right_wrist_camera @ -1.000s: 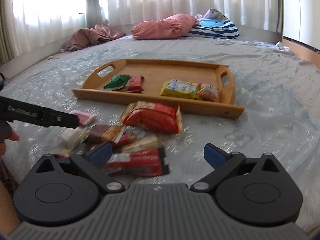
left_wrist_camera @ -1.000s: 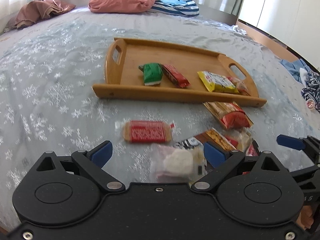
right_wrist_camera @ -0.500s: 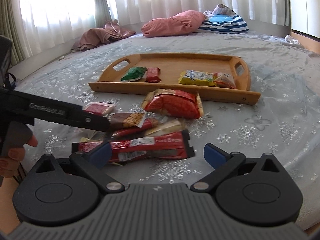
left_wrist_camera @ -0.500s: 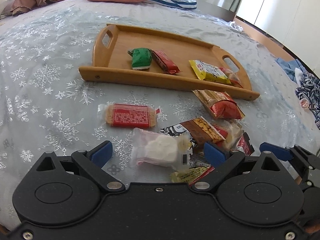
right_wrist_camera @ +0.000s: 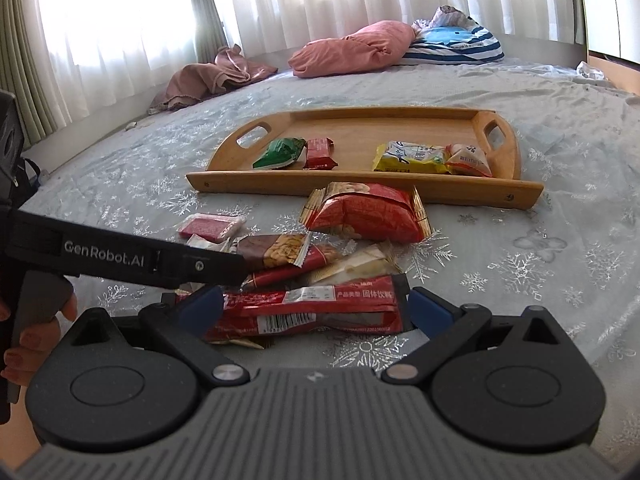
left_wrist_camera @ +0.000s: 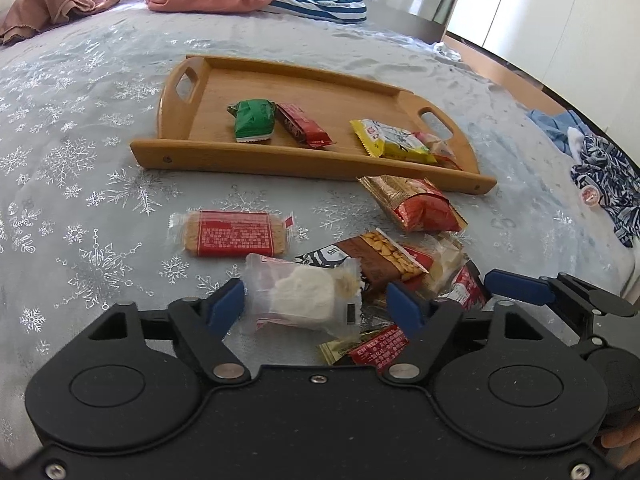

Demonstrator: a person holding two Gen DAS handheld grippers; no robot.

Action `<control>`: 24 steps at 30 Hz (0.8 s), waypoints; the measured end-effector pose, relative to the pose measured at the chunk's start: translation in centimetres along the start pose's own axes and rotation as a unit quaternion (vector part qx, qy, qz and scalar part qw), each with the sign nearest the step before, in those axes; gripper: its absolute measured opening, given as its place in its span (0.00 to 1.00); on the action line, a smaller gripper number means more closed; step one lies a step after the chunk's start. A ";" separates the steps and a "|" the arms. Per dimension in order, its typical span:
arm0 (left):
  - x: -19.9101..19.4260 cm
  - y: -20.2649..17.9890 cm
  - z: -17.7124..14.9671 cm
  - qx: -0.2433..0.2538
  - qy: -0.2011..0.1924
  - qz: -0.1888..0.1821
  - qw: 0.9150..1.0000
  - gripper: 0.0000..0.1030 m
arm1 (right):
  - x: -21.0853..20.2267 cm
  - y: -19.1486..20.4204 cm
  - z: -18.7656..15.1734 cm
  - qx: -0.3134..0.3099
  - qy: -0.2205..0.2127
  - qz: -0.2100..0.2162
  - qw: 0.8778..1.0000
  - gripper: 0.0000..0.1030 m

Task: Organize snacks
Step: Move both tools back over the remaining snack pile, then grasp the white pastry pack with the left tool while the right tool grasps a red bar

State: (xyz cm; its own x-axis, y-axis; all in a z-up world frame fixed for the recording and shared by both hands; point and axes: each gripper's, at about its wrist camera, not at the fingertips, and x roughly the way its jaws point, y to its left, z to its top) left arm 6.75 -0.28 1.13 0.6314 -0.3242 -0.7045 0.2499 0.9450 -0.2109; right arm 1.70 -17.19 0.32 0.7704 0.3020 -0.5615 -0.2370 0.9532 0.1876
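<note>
My left gripper is closing around a clear packet with a white cake. Its left pad is at the packet's edge and the right pad stands clear of it. My right gripper is open, and a long red packet lies crosswise between its pads on the bed. Behind lies a loose pile: a brown peanut bar, a red-gold bag and a red wafer packet. The wooden tray holds a green packet, a red bar and a yellow packet.
The snacks lie on a grey bedspread with a snowflake pattern. Pink and striped pillows lie at the far end by the curtains. Blue clothes lie at the right edge. The left gripper's arm crosses the right wrist view, with a hand on it.
The left jaws have narrowed around the white cake packet, which is now closer. In the right wrist view the long red packet has come to lie squarely between the pads.
</note>
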 end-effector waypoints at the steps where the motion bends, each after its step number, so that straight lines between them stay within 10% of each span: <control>1: 0.0 0.0 0.0 0.002 -0.001 0.001 1.000 0.69 | 0.1 0.0 0.0 0.002 0.000 0.001 1.000 1.00; 24: -0.7 0.1 -0.7 0.017 -0.018 0.025 0.999 0.47 | 0.0 -0.1 -0.7 -0.025 0.006 -0.068 0.997 0.90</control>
State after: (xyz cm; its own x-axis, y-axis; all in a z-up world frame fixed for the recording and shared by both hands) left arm 5.85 0.06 1.15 0.6689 -0.2784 -0.6893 0.2424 0.9582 -0.1518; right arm 1.31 -17.27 -0.22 0.7908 0.1693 -0.5882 -0.1595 0.9848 0.0690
